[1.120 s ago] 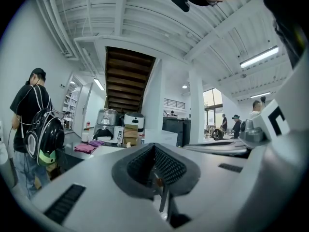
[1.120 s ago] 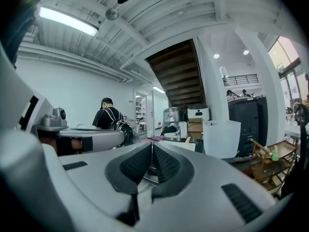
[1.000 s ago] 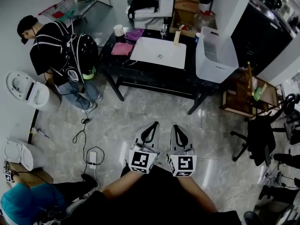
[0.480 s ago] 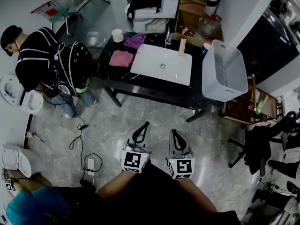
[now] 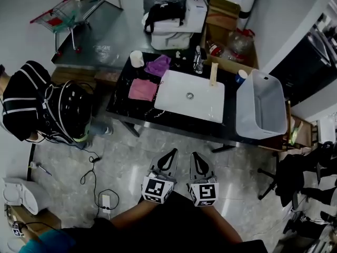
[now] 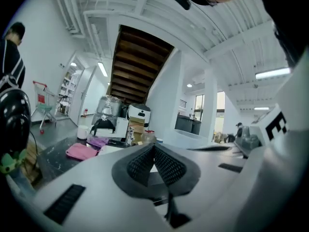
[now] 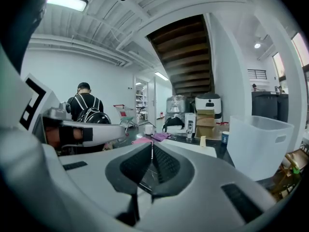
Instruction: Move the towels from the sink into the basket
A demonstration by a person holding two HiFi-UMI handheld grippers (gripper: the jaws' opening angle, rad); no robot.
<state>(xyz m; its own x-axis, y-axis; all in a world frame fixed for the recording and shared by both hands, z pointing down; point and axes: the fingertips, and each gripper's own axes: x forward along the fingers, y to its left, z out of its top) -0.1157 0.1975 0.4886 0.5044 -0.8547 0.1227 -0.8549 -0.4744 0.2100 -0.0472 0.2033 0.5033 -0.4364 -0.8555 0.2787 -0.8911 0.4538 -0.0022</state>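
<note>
Head view is lit evenly from above and comes out a bit dim. The white sink (image 5: 179, 96) is rendered brightest at 12 o'clock, and a soft sheen is picked up off the floor (image 5: 131, 152). Lines get bent toward the edges. Both gripper views are boxed in a round fisheye with black corners. Glare is thrown by a strip light (image 6: 273, 73) at 3 o'clock and a ceiling light (image 7: 67, 1) at 11 o'clock. The near foreground is left soft.
</note>
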